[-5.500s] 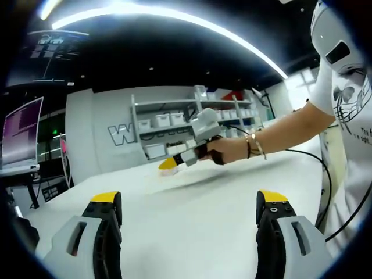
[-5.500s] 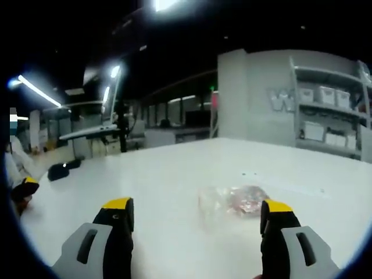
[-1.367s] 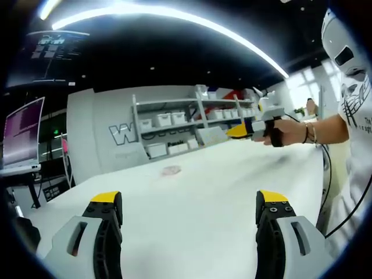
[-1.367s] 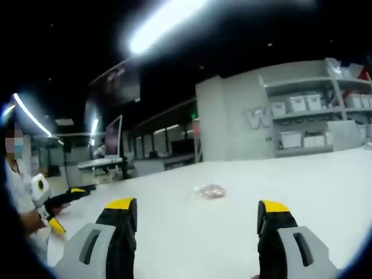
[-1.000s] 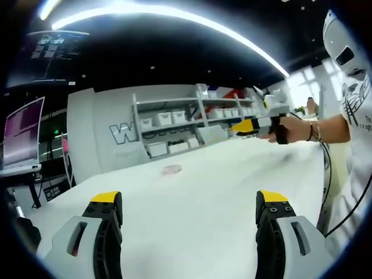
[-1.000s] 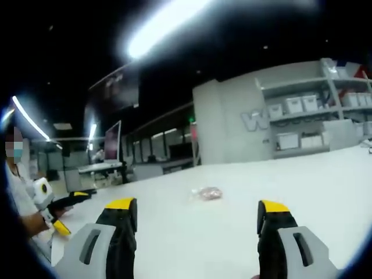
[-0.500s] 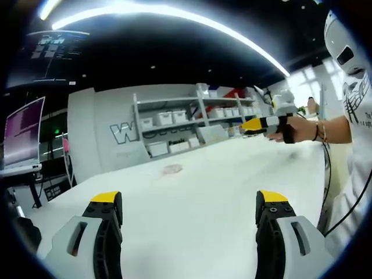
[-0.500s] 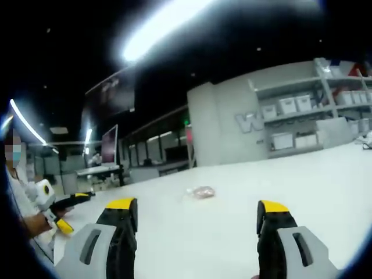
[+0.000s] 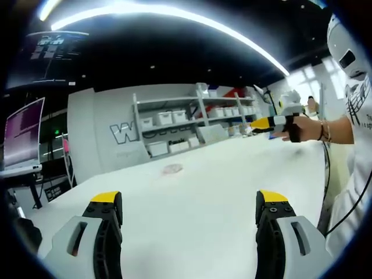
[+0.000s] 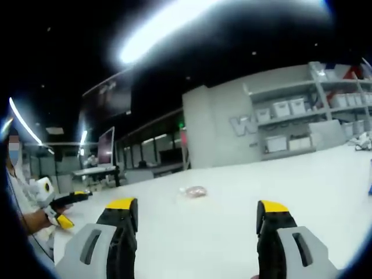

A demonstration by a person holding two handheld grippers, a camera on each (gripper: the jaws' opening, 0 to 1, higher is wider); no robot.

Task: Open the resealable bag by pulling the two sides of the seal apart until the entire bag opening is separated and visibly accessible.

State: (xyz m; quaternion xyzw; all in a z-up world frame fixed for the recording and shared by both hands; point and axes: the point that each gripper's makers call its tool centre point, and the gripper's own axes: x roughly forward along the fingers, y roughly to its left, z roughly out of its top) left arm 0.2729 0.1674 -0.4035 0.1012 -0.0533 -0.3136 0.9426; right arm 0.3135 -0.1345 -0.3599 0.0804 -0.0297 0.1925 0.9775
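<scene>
The resealable bag (image 9: 172, 169) is lying on the white bench (image 9: 192, 203), well apart from both spread, empty tools: left tool (image 9: 190, 212), right tool (image 10: 197, 218).

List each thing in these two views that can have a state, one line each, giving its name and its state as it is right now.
resealable bag: lying flat on the white table, untouched; too far off to tell whether its seal is open.
left gripper: open, holding nothing.
right gripper: open, holding nothing.
monitor: switched on.
</scene>
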